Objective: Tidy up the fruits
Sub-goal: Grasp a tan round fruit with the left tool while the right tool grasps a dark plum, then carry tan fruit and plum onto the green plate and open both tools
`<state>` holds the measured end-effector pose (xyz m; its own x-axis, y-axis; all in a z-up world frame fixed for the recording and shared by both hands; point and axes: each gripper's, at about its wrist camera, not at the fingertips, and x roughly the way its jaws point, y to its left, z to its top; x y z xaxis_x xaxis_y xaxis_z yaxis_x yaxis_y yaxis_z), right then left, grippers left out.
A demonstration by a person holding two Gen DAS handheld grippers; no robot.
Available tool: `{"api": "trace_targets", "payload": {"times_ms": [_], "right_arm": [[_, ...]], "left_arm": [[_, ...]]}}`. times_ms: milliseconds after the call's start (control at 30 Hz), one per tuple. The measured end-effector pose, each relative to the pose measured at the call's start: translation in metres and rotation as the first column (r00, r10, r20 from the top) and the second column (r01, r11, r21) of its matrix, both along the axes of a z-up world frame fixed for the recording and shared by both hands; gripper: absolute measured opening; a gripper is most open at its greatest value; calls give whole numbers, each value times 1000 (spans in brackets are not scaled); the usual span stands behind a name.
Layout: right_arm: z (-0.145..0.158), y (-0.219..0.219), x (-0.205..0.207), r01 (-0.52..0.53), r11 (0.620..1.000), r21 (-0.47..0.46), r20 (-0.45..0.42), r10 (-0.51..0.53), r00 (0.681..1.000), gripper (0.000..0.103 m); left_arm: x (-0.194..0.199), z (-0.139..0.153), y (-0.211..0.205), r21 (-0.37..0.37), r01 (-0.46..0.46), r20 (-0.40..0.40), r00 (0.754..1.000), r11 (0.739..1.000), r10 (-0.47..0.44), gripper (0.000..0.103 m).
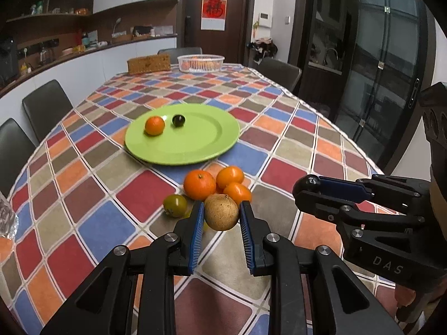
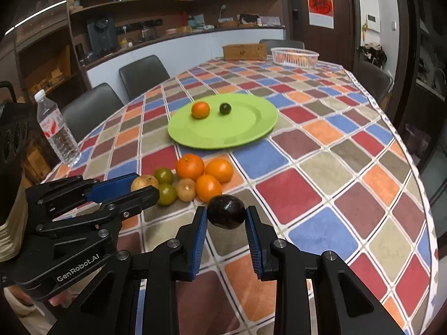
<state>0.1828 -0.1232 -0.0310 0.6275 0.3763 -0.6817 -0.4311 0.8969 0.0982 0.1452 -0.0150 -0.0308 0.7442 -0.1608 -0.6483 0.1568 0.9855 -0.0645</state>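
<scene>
Left gripper (image 1: pixel 221 214) clamps brown fruit (image 1: pixel 222 212); right gripper (image 2: pixel 226 214), near "GenRobot.AI" lettering, grips dark fruit (image 2: pixel 226 211).

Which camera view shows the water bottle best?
The right wrist view: the water bottle stands fully visible at the table's left edge, white cap and label included. The left wrist view shows only a blurry clear sliver of it, cut off at the left border.

Left gripper (image 1: pixel 221 217) clamped on brown fruit (image 1: pixel 221 212), right gripper (image 2: pixel 226 217) clamped on dark fruit (image 2: pixel 226 211)
</scene>
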Motion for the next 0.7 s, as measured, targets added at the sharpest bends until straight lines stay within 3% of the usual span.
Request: {"api": "trace_targets", "payload": {"times_ms": [367, 700], "right_arm": [[35, 11, -2, -4, 1000, 19, 101, 2, 995, 29], [59, 25, 19, -16, 999, 44, 158, 9, 987, 29]], "left_arm": [[-5, 32, 15, 6, -11, 99, 995, 1000, 10, 26], [17, 52, 30, -3, 3, 133, 991, 1000, -3, 26]]}}
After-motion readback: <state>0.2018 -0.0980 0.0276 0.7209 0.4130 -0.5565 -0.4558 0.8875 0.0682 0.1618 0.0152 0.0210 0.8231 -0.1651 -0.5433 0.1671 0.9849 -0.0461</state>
